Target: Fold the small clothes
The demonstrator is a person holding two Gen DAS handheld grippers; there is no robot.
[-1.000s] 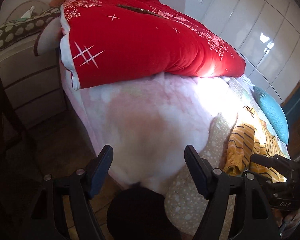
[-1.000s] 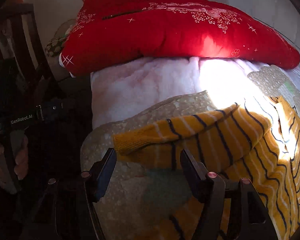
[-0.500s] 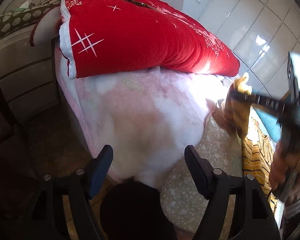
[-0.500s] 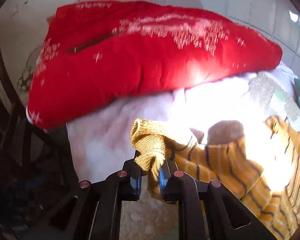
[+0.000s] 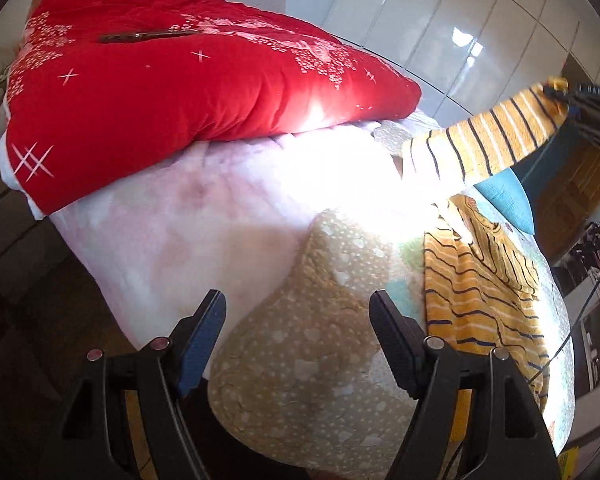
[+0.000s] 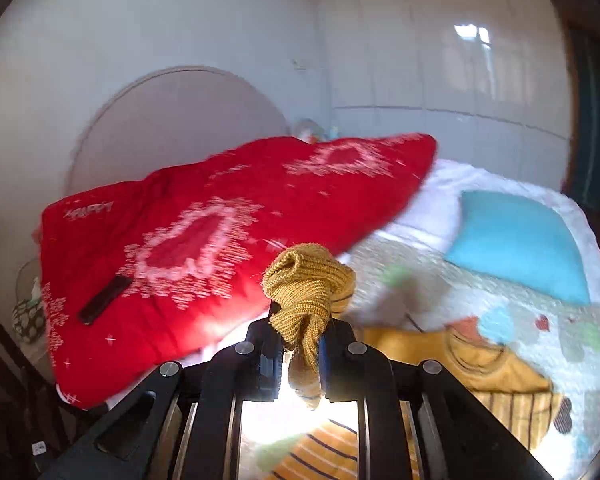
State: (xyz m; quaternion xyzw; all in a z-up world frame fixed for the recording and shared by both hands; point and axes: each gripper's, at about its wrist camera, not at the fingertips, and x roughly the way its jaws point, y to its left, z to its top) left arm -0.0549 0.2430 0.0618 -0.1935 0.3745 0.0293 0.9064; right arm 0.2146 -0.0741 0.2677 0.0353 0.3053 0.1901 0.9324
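A small yellow sweater with dark stripes (image 5: 480,288) lies on the bed at the right. My right gripper (image 6: 300,344) is shut on the ribbed cuff of its sleeve (image 6: 306,280) and holds it high above the bed. In the left wrist view the lifted sleeve (image 5: 488,140) stretches up to the right gripper (image 5: 568,98) at the upper right. The sweater body also shows in the right wrist view (image 6: 488,372). My left gripper (image 5: 298,332) is open and empty, low over the bed's near edge, apart from the sweater.
A big red quilt (image 5: 172,92) lies across the head of the bed on a pink blanket (image 5: 204,216). A beige dotted cover (image 5: 320,360) and a teal pillow (image 5: 504,196) lie by the sweater. A dark remote (image 6: 104,300) rests on the quilt. White wardrobe doors (image 5: 460,32) stand behind.
My right gripper closed on the sleeve cuff and raised it high up and to the right, drawing the sleeve taut. My left gripper stayed open and shifted toward the bed.
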